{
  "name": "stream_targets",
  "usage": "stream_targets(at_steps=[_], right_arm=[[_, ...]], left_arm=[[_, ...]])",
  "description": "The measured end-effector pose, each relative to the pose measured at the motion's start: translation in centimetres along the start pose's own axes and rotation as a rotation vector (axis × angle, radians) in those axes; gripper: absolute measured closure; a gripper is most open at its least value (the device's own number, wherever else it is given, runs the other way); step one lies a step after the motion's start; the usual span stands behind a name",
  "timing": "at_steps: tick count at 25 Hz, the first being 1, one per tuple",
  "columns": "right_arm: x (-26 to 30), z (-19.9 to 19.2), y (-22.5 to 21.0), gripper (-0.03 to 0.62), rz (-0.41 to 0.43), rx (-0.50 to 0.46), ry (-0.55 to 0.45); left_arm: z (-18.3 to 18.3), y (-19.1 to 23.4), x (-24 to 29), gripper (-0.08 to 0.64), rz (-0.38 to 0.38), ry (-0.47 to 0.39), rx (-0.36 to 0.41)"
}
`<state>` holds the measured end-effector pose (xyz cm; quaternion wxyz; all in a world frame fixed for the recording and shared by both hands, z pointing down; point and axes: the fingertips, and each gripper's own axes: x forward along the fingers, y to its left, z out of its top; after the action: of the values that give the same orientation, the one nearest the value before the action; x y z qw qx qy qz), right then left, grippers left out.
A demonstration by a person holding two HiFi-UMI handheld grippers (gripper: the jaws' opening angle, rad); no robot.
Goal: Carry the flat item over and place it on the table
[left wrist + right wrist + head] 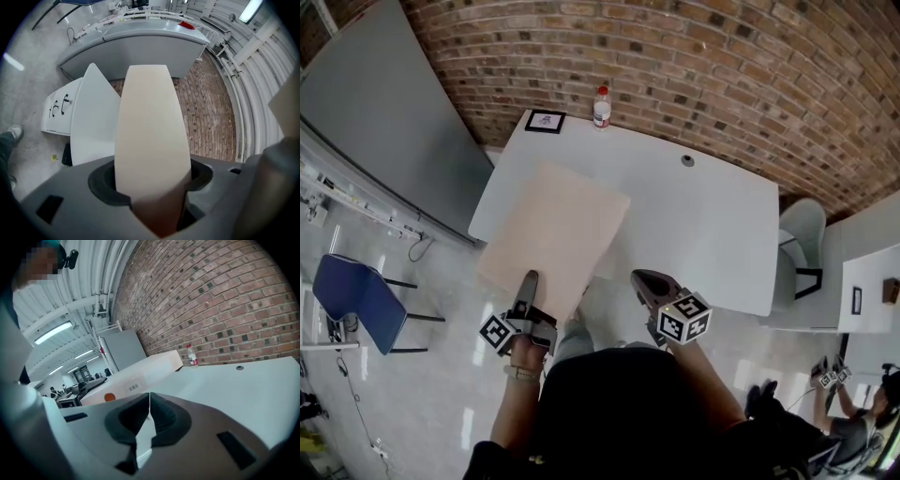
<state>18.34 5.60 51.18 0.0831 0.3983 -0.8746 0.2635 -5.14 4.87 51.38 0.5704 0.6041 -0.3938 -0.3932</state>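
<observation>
A large flat beige board (553, 234) hangs over the front left part of the white table (703, 225), and its near edge juts past the table's front. My left gripper (528, 283) is shut on that near edge. In the left gripper view the board (150, 131) fills the space between the jaws of my left gripper (152, 187) and runs away from me over the table (93, 122). I cannot tell whether the board's far end touches the table. My right gripper (643, 279) is shut and empty just before the table's front edge, right of the board. Its jaws meet in its own view (149, 411).
A plastic bottle (602, 107) and a small framed picture (545, 121) stand at the table's far edge by the brick wall. A blue chair (352, 291) is on the floor at the left, and a grey chair (802, 234) at the table's right end.
</observation>
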Motion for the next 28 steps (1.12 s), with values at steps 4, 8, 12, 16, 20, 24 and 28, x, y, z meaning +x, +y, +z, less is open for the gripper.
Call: stream_targets(at_steps=[4,8,12,16,20,24,28], right_arm=[[3.6,0.8,0.7,0.578,-0.023,0.01,0.014],[6.8,1.2,1.7,0.578,-0.048,0.001,0.048],[9.5,1.5,2.2,0.578,-0.071,0.012,0.066],[12.0,1.9,2.6,0.578,-0.077,0.004,0.113],[14.5,2.3,2.8,0.535,-0.079,-0.028,0.177],[17.1,2.5,3.1,0.487,-0.064,-0.032,0.222],[19.4,1.6,3.3,0.438,-0.037,-0.056,0.297]], left_arm=[[3.3,1.2,1.9,0.28,0.026,0.017,-0.032],[6.3,3.2,3.8,0.281,0.057,0.047,-0.057],[8.6,5.1,5.8,0.281,0.088,0.091,-0.075],[10.5,7.0,7.7,0.281,0.116,0.121,-0.102],[11.7,9.3,9.2,0.281,0.151,0.134,-0.133],[12.3,11.6,10.6,0.281,0.179,0.131,-0.141],[12.3,13.4,11.3,0.281,0.223,0.133,-0.135]])
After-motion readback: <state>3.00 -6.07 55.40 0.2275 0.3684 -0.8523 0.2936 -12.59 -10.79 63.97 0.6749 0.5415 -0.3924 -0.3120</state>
